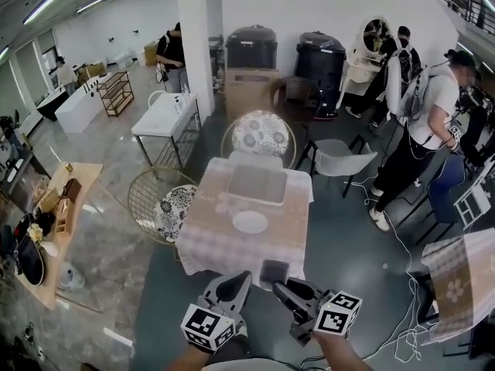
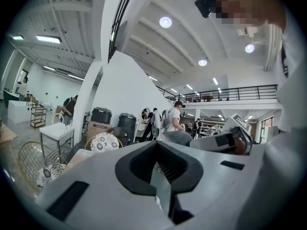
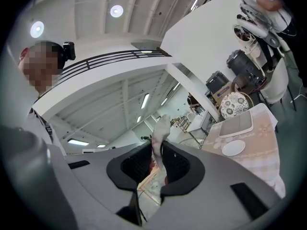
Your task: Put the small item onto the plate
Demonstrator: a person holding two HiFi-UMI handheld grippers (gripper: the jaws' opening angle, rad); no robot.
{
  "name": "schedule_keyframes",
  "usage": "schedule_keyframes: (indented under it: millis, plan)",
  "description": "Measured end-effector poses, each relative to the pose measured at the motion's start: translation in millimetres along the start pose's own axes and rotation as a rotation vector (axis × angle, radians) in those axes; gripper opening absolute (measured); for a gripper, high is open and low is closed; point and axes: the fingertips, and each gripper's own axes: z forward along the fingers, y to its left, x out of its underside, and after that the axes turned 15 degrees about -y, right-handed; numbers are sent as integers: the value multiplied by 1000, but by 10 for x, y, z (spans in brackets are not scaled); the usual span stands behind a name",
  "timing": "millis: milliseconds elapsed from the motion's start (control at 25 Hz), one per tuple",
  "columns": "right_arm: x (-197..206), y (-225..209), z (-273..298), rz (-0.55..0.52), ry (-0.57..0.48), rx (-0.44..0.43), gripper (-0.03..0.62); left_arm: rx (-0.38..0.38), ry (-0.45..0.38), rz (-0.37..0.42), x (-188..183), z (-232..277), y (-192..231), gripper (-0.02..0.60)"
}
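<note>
A white plate (image 1: pixel 250 222) lies on the table with the checked cloth (image 1: pixel 209 246), just in front of a grey tray (image 1: pixel 257 184). Both grippers hang in the air short of the table's near edge. My right gripper (image 1: pixel 280 286) is shut on a small flat item (image 1: pixel 274 271). In the right gripper view that pale item (image 3: pixel 161 128) sticks out beyond the jaws of the right gripper (image 3: pixel 160 150), with the plate (image 3: pixel 233 148) far off to the right. My left gripper (image 1: pixel 234 283) is beside it, jaws together and holding nothing (image 2: pixel 160 164).
Wire chairs with patterned cushions stand behind the table (image 1: pixel 261 134) and to its left (image 1: pixel 172 207). A grey chair (image 1: pixel 340 157) is at the back right. People (image 1: pixel 421 130) stand to the right, and cables (image 1: pixel 402 327) trail over the floor there.
</note>
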Motion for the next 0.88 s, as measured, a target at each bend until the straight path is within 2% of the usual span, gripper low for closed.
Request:
schedule_keyframes:
  millis: [320,520,640,720,880]
  plan:
    - [-127,-493,692,-5,-8,77,74,65,-1,-8,31,521,708,3]
    - [-81,-711,953,13,13,102,74,63,-19,-14,80,679,1009,3]
    - [-56,-875,1124,16,24,111,74,60,-36,-45,134,787,1179,3]
    - [-23,-1031,1225,22,39,121,74,54,-50,-72,174,878,1280,3]
    - [61,-1388,1437,52,67,124,74,31,-45,-71,334,1100,1506,3]
